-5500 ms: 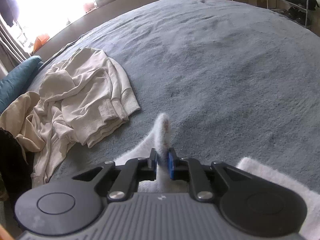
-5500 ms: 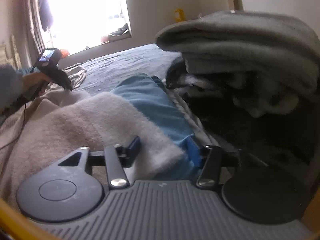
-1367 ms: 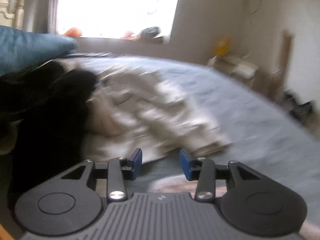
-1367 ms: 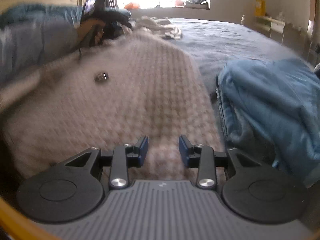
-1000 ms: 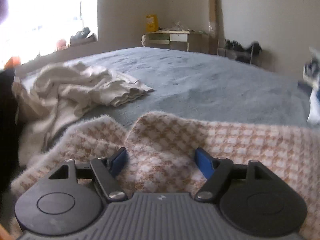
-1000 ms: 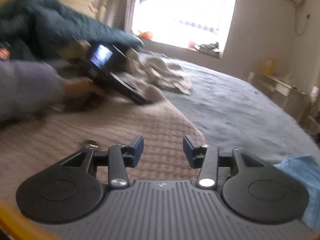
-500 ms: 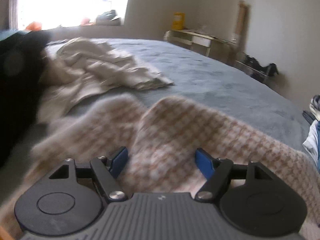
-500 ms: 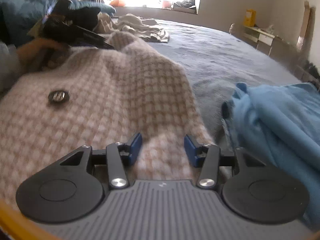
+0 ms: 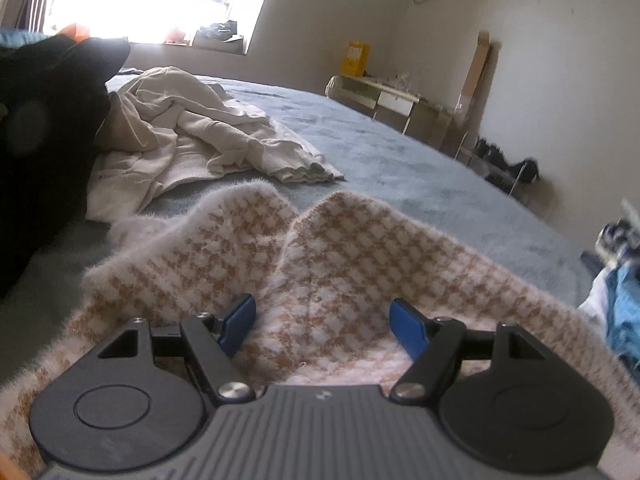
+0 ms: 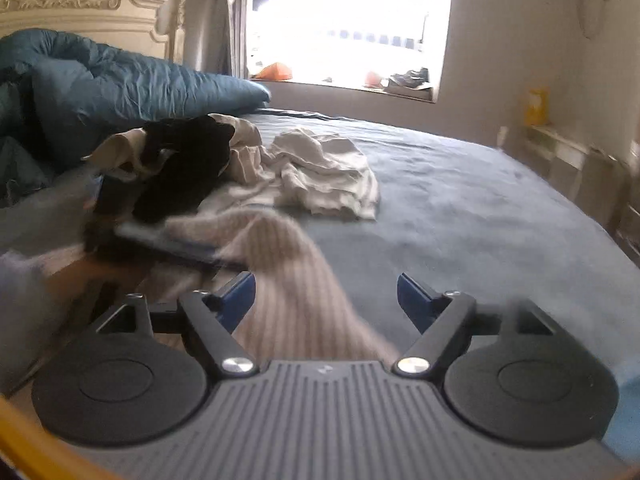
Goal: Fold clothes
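Observation:
A fuzzy pink-and-tan checked sweater point(image 9: 344, 264) lies on the grey bed point(image 9: 400, 168), humped into two folds just ahead of my left gripper point(image 9: 324, 322). That gripper is open, its blue pads either side of the cloth without pinching it. In the right wrist view the same sweater point(image 10: 288, 280) shows blurred, running between the blue pads of my right gripper point(image 10: 326, 294), which is also open. The other hand-held gripper point(image 10: 176, 252) appears there as a dark blur at the left, held by a hand.
A crumpled cream garment point(image 9: 200, 136) lies further up the bed, with a black garment point(image 10: 184, 160) beside it and a teal duvet point(image 10: 100, 92) at the headboard. Blue clothing point(image 9: 624, 304) sits at the right edge. A low cabinet point(image 9: 392, 100) and shoe rack stand by the wall.
Both grippers have let go of the sweater and stand open wider. The right view has swung up and left, away from the blue clothes. The left gripper has edged forward over the sweater.

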A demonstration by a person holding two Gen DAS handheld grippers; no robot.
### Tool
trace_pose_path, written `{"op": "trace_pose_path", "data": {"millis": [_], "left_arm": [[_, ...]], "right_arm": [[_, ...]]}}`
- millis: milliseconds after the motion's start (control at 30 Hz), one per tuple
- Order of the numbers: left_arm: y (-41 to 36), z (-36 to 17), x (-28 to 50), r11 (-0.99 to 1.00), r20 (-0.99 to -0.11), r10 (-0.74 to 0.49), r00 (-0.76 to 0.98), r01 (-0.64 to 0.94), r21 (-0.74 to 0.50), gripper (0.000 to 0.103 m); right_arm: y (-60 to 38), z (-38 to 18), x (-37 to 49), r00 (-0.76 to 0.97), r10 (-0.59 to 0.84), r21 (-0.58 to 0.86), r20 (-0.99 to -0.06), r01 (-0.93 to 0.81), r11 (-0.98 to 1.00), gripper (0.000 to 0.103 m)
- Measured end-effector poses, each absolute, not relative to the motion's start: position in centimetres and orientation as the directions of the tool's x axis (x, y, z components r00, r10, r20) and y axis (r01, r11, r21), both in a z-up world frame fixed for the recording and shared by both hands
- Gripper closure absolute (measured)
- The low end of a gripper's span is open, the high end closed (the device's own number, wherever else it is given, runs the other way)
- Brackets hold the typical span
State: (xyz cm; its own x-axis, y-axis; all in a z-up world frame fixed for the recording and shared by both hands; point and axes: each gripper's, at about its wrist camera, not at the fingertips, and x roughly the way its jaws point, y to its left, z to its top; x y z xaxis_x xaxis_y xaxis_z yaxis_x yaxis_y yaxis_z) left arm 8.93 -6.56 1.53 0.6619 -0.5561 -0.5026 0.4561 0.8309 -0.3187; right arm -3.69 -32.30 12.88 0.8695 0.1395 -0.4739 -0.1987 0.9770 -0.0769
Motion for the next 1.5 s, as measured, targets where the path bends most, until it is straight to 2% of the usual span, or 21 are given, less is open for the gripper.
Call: {"op": "trace_pose_path", "data": {"millis": [100, 133, 200, 267, 333, 567, 733, 767, 833, 867, 900, 967, 1100, 1167, 1200, 1233, 1267, 1300, 1333, 1400, 1500], "left_arm": [[-4.9, 1.2, 9.2, 0.787, -0.447, -0.611, 0.653, 0.439, -0.435, 0.028], [-4.3, 1.0, 9.4, 0.765, -0.424, -0.630, 0.650, 0.429, -0.480, 0.028], [-3.1, 0.7, 9.6, 0.724, -0.381, -0.658, 0.649, 0.408, -0.556, 0.030], [-2.4, 0.5, 9.7, 0.701, -0.354, -0.666, 0.657, 0.388, -0.598, 0.035], [-2.0, 0.4, 9.7, 0.689, -0.336, -0.664, 0.667, 0.373, -0.621, 0.035], [0.4, 2.3, 8.7, 0.640, -0.226, -0.622, 0.750, 0.321, -0.698, 0.034], [1.0, 5.2, 7.5, 0.698, -0.204, -0.575, 0.793, 0.344, -0.629, 0.026], [0.8, 5.4, 7.5, 0.706, -0.208, -0.570, 0.795, 0.344, -0.619, 0.026], [0.5, 5.2, 7.5, 0.705, -0.205, -0.572, 0.794, 0.349, -0.618, 0.026], [0.4, 4.9, 7.6, 0.695, -0.199, -0.579, 0.791, 0.351, -0.628, 0.026], [0.2, 4.4, 7.9, 0.684, -0.202, -0.588, 0.783, 0.347, -0.641, 0.026], [0.1, 3.4, 8.5, 0.667, -0.217, -0.605, 0.767, 0.339, -0.664, 0.026], [0.1, 1.9, 9.3, 0.639, -0.225, -0.631, 0.743, 0.332, -0.694, 0.026], [0.0, 1.7, 9.4, 0.626, -0.216, -0.646, 0.732, 0.346, -0.699, 0.026], [0.0, 1.6, 9.4, 0.623, -0.215, -0.653, 0.727, 0.354, -0.697, 0.025], [-0.2, 1.6, 9.4, 0.622, -0.214, -0.658, 0.722, 0.361, -0.694, 0.025], [-0.3, 1.5, 9.4, 0.621, -0.214, -0.664, 0.717, 0.369, -0.692, 0.024], [-0.3, 1.4, 9.3, 0.623, -0.216, -0.665, 0.715, 0.370, -0.689, 0.023], [-0.2, 1.4, 9.3, 0.621, -0.218, -0.664, 0.715, 0.364, -0.694, 0.023], [0.1, 1.3, 9.3, 0.612, -0.221, -0.662, 0.716, 0.347, -0.710, 0.023], [0.9, 2.0, 9.0, 0.580, -0.202, -0.663, 0.721, 0.325, -0.747, 0.023]], "right_arm": [[-32.1, 10.2, 2.3, 0.815, 0.097, -0.037, -0.571, -0.144, 0.989, 0.025], [-32.0, 9.3, 4.3, 0.794, 0.084, -0.026, -0.602, -0.125, 0.992, 0.028], [-31.9, 7.5, 8.3, 0.748, 0.060, -0.004, -0.661, -0.084, 0.996, 0.048], [-31.3, 6.2, 8.4, 0.719, 0.114, 0.054, -0.685, -0.107, 0.993, 0.076], [-30.0, 6.1, 6.5, 0.734, 0.139, 0.041, -0.664, -0.149, 0.988, 0.086], [-23.8, 5.2, -2.1, 0.786, 0.165, -0.195, -0.597, -0.341, 0.919, 0.097], [-19.4, 4.3, -8.3, 0.795, 0.219, -0.348, -0.566, -0.471, 0.811, 0.098], [-19.2, 4.5, -8.6, 0.794, 0.220, -0.350, -0.567, -0.474, 0.808, 0.098], [-20.9, 5.9, -7.3, 0.804, 0.199, -0.295, -0.560, -0.418, 0.859, 0.089], [-22.1, 6.7, -6.2, 0.816, 0.178, -0.277, -0.550, -0.380, 0.883, 0.074], [-23.4, 7.3, -4.8, 0.823, 0.160, -0.257, -0.545, -0.346, 0.902, 0.048], [-26.2, 8.0, -1.3, 0.815, 0.147, -0.193, -0.560, -0.301, 0.934, 0.024], [-30.2, 6.7, 6.9, 0.692, 0.252, 0.065, -0.677, -0.286, 0.956, 0.021], [-31.2, 5.4, 9.4, 0.642, 0.301, 0.191, -0.705, -0.237, 0.952, 0.021], [-31.6, 4.7, 10.5, 0.621, 0.324, 0.252, -0.713, -0.204, 0.946, 0.027], [-32.0, 3.9, 11.6, 0.601, 0.348, 0.311, -0.719, -0.169, 0.935, 0.037], [-32.3, 3.6, 12.0, 0.591, 0.379, 0.370, -0.713, -0.143, 0.918, 0.068], [-32.6, 3.5, 11.8, 0.589, 0.413, 0.428, -0.694, -0.124, 0.895, 0.079], [-32.1, 3.8, 11.2, 0.599, 0.408, 0.416, -0.689, -0.135, 0.899, 0.082], [-29.5, 4.8, 9.4, 0.639, 0.334, 0.267, -0.693, -0.203, 0.942, 0.089], [-25.3, 6.2, 5.7, 0.716, 0.251, 0.018, -0.652, -0.316, 0.949, 0.089]]}}
